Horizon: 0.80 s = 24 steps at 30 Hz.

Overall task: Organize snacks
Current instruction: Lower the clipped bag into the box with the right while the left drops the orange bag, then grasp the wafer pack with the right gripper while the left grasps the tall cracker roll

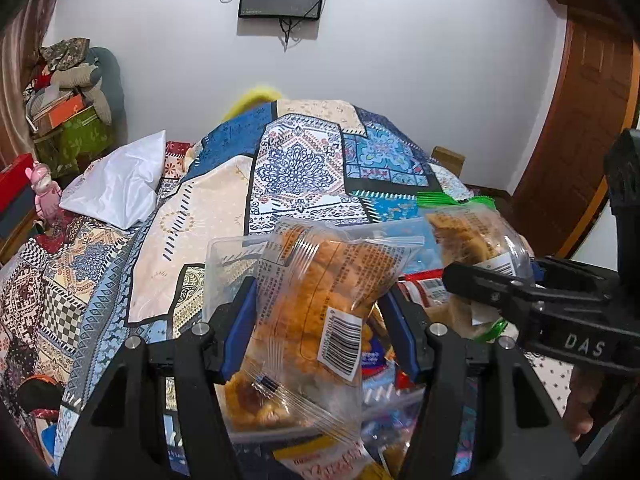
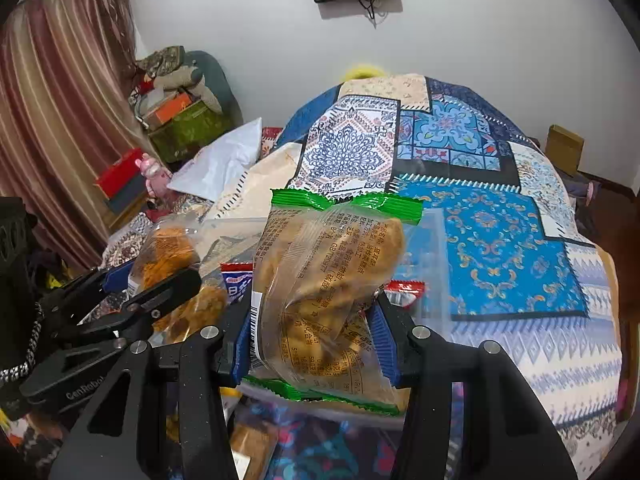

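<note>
My left gripper (image 1: 322, 332) is shut on a clear-wrapped orange pastry packet (image 1: 316, 292) with a barcode label, its blue pads pressing both sides. My right gripper (image 2: 314, 340) is shut on a green-edged cookie packet (image 2: 328, 276), held upright. Both packets hang over a clear plastic box (image 1: 224, 264) that holds several other snack packets, among them a red and white packet (image 1: 424, 288). In the left wrist view the right gripper (image 1: 486, 280) and its cookie packet (image 1: 468, 236) are at the right. In the right wrist view the left gripper (image 2: 156, 292) and the pastry packet (image 2: 172, 248) are at the left, beside the box wall (image 2: 434, 264).
The box rests on a bed under a blue patchwork quilt (image 1: 304, 160). A white pillow (image 1: 120, 184) and a pink toy (image 1: 42, 192) lie to the left, with stacked boxes and bags (image 1: 68, 120) in the corner. A wooden door (image 1: 580, 140) stands at the right.
</note>
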Each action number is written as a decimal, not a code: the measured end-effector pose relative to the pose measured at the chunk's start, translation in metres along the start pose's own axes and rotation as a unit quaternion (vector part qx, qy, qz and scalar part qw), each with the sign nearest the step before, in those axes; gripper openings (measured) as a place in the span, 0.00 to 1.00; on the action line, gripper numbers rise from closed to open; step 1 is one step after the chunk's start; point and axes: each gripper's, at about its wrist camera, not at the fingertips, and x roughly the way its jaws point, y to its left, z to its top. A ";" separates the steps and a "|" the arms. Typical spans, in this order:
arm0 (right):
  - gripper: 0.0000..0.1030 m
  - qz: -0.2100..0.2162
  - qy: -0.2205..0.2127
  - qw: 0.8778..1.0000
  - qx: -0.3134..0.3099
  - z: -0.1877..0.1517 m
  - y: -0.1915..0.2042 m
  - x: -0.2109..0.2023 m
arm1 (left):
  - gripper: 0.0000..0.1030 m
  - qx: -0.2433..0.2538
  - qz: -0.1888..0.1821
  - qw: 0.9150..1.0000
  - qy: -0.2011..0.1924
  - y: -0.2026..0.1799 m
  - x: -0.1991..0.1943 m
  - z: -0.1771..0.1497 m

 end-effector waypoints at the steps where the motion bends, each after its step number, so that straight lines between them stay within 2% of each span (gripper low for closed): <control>1: 0.45 0.001 0.003 1.000 -0.002 0.001 0.001 0.004 | 0.58 0.001 0.001 1.000 0.003 0.000 0.005 0.001; 6: 0.46 -0.004 0.012 1.000 -0.016 0.003 0.006 0.017 | 0.59 -0.008 0.007 1.000 0.019 0.006 0.024 0.000; 9: 0.50 -0.019 0.020 0.999 -0.026 0.001 0.008 0.024 | 0.60 -0.020 0.010 0.999 0.036 0.010 0.032 -0.001; 11: 0.65 -0.031 0.017 0.999 -0.035 -0.001 0.009 0.023 | 0.64 -0.025 0.004 0.999 0.039 0.014 0.032 -0.003; 13: 0.75 -0.032 0.003 0.999 -0.042 -0.004 0.011 0.013 | 0.64 -0.025 -0.002 0.999 0.039 0.015 0.028 -0.005; 21: 0.75 -0.046 -0.030 0.996 -0.070 -0.014 0.015 -0.032 | 0.64 -0.003 -0.008 1.000 0.007 0.011 -0.026 -0.009; 24: 0.75 -0.051 -0.035 0.995 -0.080 -0.027 0.015 -0.053 | 0.68 0.007 -0.001 1.000 0.003 0.011 -0.050 -0.016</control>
